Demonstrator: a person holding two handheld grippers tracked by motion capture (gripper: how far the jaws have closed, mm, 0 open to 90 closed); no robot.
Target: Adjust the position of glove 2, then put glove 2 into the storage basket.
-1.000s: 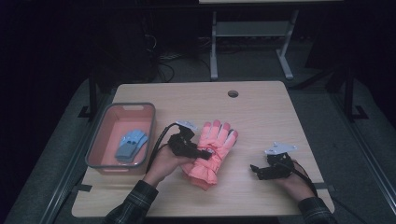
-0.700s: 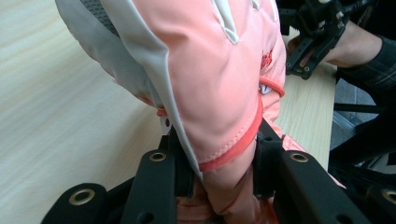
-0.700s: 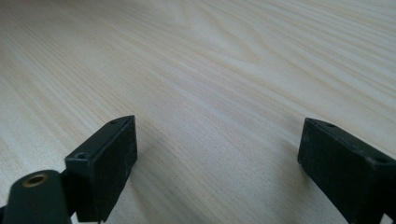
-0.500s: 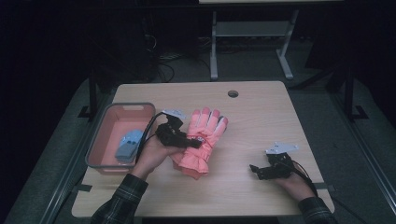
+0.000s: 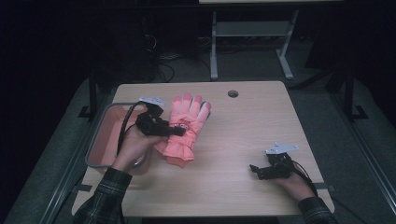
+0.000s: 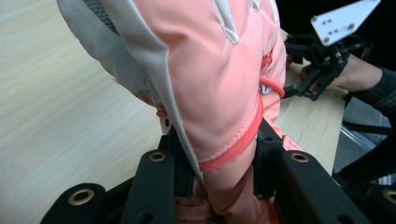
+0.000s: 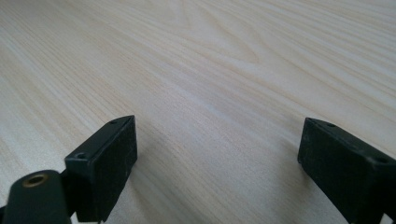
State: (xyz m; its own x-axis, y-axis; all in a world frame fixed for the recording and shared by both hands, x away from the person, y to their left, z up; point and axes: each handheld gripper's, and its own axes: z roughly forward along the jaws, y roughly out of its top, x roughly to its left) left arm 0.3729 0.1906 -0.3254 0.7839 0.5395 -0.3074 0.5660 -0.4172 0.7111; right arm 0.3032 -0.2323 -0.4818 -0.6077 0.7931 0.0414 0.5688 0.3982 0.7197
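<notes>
Item one: your left gripper, clamped on the pink glove. In the left gripper view both black jaws press the glove's cuff end from either side, with the coral trim band and grey palm fabric bulging out above them. From the high view the glove hangs lifted off the wooden table, fingers pointing away from you toward the far edge, cuff nearest you. It sits just to the right of the pink bin at the table's left side, close to its rim; whether it touches the rim cannot be told.

Item two: your right gripper, resting low at the near right of the table, well apart from the glove. Its jaws stand wide apart with nothing between them; the right gripper view shows bare wood grain in the gap. The grey three-cornered plate rides on top of it.

Item three: your left hand, over the bin's near right corner, plaid sleeve trailing to the bottom edge.

Item four: a round cable hole near the table's far edge, beyond the glove's fingertips.
</notes>
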